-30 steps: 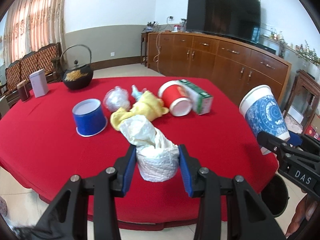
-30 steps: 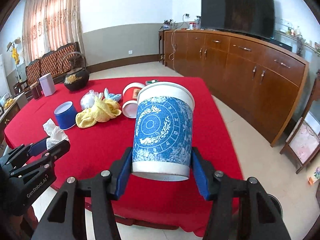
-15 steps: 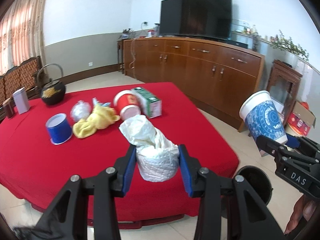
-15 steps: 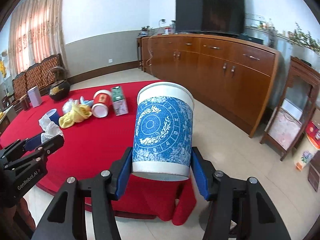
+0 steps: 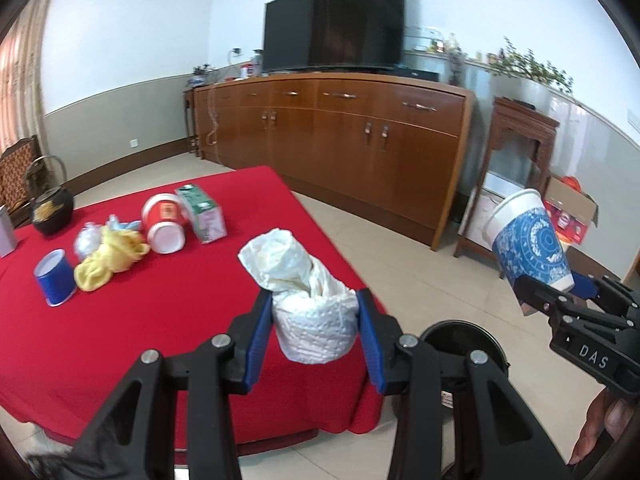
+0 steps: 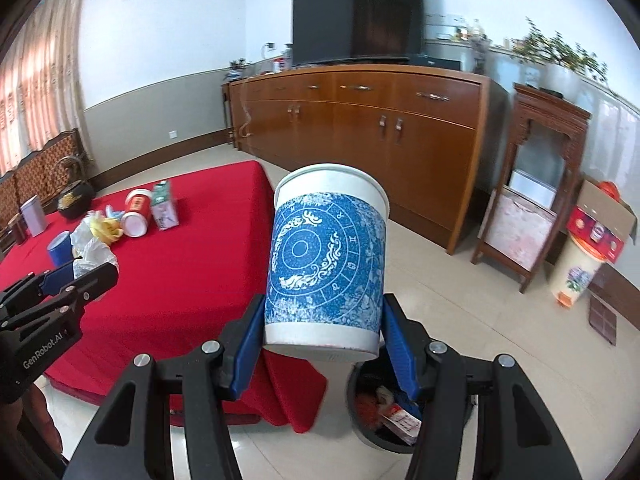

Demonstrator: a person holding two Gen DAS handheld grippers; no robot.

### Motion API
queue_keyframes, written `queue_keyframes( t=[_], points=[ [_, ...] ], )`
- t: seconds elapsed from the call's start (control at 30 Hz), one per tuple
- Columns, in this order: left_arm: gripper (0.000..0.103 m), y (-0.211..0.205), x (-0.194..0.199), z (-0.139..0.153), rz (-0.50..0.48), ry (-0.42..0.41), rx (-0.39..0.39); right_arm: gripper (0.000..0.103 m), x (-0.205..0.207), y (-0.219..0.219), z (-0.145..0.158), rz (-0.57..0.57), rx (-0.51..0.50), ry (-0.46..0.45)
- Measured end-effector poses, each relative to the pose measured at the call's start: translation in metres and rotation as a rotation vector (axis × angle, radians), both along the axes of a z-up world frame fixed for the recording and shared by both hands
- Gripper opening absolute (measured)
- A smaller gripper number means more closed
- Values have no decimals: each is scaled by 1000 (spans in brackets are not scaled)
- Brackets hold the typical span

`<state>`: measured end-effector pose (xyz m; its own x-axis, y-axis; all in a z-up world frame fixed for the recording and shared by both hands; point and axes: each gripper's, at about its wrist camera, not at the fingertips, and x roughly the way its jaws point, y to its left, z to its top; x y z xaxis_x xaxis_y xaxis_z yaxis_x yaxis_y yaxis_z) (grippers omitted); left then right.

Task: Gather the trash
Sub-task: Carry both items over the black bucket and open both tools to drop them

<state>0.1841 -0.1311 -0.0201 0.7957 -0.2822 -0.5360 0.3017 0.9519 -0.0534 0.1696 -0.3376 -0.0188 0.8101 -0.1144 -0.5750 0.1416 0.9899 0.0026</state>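
My left gripper [image 5: 315,322] is shut on a crumpled white tissue wad [image 5: 308,296], held over the red table's right edge. My right gripper [image 6: 323,330] is shut on a blue-and-white paper cup [image 6: 326,264], held upright above a black trash bin [image 6: 384,404] on the floor. The bin holds some wrappers and also shows in the left wrist view [image 5: 464,340], partly hidden by my fingers. The cup shows at the right of the left wrist view [image 5: 530,244]. Left on the red table [image 5: 160,304] are a blue cup [image 5: 54,278], a yellow cloth [image 5: 110,260], a red cup [image 5: 164,224] and a green carton [image 5: 202,214].
A long wooden sideboard [image 6: 360,120] with a TV [image 6: 356,16] stands behind. A small wooden stand [image 6: 532,196], a cream bin [image 6: 576,272] and a cardboard box [image 6: 604,224] are at the right. A black kettle [image 5: 50,210] sits at the table's far left.
Both grippers have swung right, away from the table centre, with the tissue and the cup still held. The black bin has come into view below them.
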Motion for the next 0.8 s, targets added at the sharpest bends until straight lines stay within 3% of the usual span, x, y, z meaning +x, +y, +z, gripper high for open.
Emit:
queue_keyframes(
  t=[0.43, 0.8],
  points=[
    [43, -75, -1, -15, -137, 36, 4, 59, -22, -77, -27, -92, -13, 53],
    [43, -136, 3, -38, -215, 68, 4, 59, -20, -120, -64, -89, -36, 106]
  ],
)
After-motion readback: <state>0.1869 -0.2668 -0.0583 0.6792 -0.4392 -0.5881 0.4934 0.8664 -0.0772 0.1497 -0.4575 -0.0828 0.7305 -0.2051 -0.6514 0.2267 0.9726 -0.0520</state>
